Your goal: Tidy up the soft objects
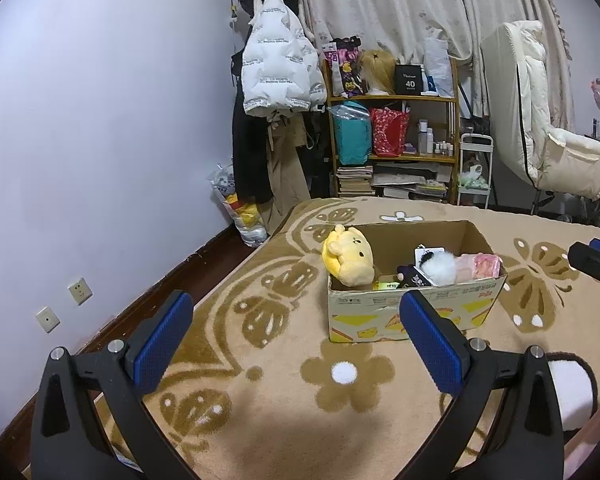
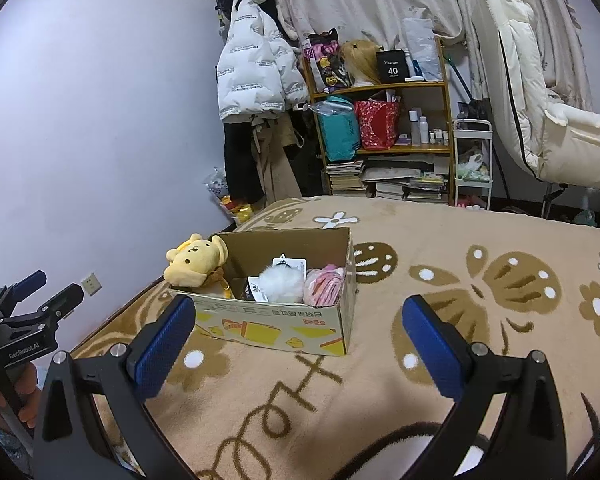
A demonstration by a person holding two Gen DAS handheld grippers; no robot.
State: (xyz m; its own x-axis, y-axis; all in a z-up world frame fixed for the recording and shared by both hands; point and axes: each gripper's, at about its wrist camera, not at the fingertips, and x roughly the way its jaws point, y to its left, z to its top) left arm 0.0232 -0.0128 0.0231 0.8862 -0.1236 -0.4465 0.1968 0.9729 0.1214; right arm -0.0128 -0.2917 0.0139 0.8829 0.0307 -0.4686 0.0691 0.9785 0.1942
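Hazards with both claws empty and the box nearly full

Left claw (image 1: 296, 332) and right claw (image 2: 298, 336) are both spread wide and pinch nothing; each hangs above the patterned blanket (image 2: 420, 232) on the bed, short of the cardboard box (image 1: 380, 316). A dark-edged white soft item (image 1: 572, 392) lies on the blanket at the near right edge of the left view, apart from the box, and appears not yet put away.

Inside the box sit a white fluffy pompom (image 2: 281, 284) and a pink bundle (image 2: 326, 286), pressed side by side against the near wall. The yellow plush (image 2: 196, 262) hangs over the box's left rim, half outside.

Probable faults:
- A push on the rim may tip the yellow plush onto the blanket, since it rests on an edge.
- The blanket gives, so a downward press may slide or tilt the box.
- Adding another item may crowd the pompom out.
- The two claws stand near each other and could collide on a shared approach.
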